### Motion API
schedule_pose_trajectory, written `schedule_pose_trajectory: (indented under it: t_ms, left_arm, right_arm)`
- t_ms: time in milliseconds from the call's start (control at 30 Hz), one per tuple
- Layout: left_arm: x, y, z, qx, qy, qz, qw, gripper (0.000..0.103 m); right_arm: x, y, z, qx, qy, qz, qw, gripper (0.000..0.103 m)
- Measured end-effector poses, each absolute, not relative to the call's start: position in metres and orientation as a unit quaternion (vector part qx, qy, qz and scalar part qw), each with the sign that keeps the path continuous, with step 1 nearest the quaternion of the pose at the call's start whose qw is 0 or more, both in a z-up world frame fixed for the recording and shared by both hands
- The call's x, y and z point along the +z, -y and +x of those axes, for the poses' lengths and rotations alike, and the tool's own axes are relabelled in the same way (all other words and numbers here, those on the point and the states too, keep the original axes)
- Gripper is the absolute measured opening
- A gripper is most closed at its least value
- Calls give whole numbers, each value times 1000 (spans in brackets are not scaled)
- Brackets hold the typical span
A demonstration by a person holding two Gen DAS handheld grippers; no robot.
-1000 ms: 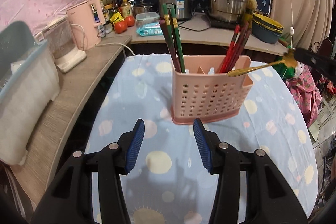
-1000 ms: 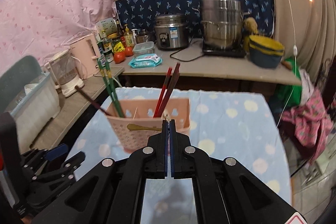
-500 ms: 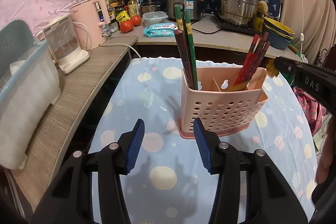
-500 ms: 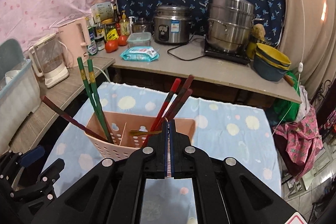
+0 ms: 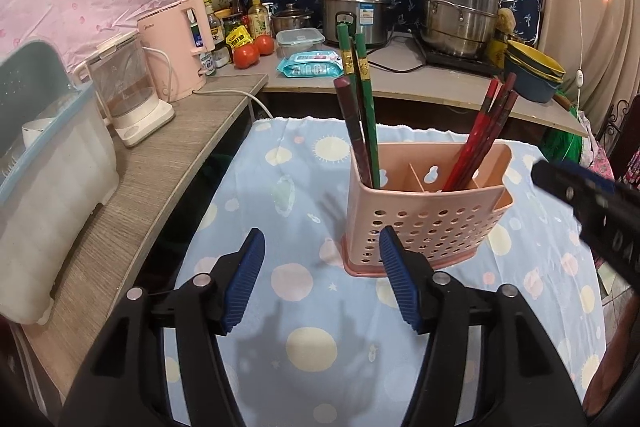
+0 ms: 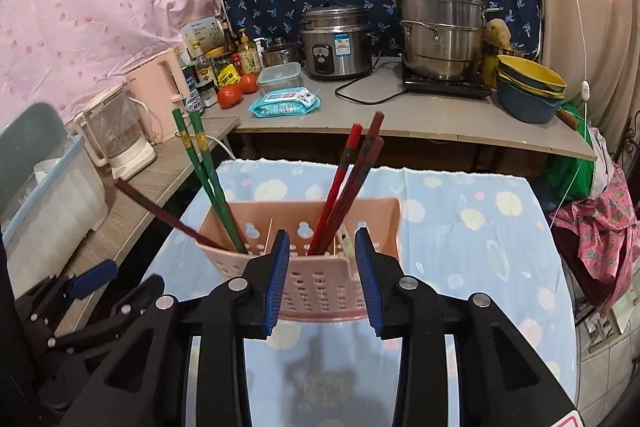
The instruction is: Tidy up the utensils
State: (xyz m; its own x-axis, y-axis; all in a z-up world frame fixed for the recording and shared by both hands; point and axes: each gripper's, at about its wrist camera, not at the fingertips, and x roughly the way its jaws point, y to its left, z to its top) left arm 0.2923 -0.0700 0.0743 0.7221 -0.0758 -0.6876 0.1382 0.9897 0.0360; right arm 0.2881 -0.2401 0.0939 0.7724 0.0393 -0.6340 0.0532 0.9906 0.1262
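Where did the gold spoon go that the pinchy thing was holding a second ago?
The right gripper was shut on the gold spoon over the pink utensil holder. Now its fingers have opened and let go. A pale handle in the holder's right compartment may be the spoon, though that is hard to tell. The left gripper stayed open and empty; the green chopsticks and red chopsticks stayed put.

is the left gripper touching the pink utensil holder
Apart. In the left wrist view the left gripper hangs open in front of the pink utensil holder, nothing between its jaws. The right wrist view shows it off to the holder's side, bare tablecloth between them.
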Motion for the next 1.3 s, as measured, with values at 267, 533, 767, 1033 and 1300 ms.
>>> schedule_pose_trajectory:
  t_ms: [267,533,767,1033,1300]
  left_arm:
    - [80,76,285,-58,-364,42,929,61]
    - [85,82,279,-56,-354,48,932,76]
    - [85,82,279,-48,-353,47,933,90]
    - [82,76,280,-35,-360,38,931,95]
    - [79,74,279,-24,-363,38,931,95]
  right_arm:
    - [84,242,266,-3,-349,86,933,48]
    - [76,245,253,-17,-354,85,931,63]
    - [74,247,248,-31,-348,74,934,76]
    - [68,250,243,-34,-345,81,935,97]
    - [67,249,239,-40,-345,79,935,97]
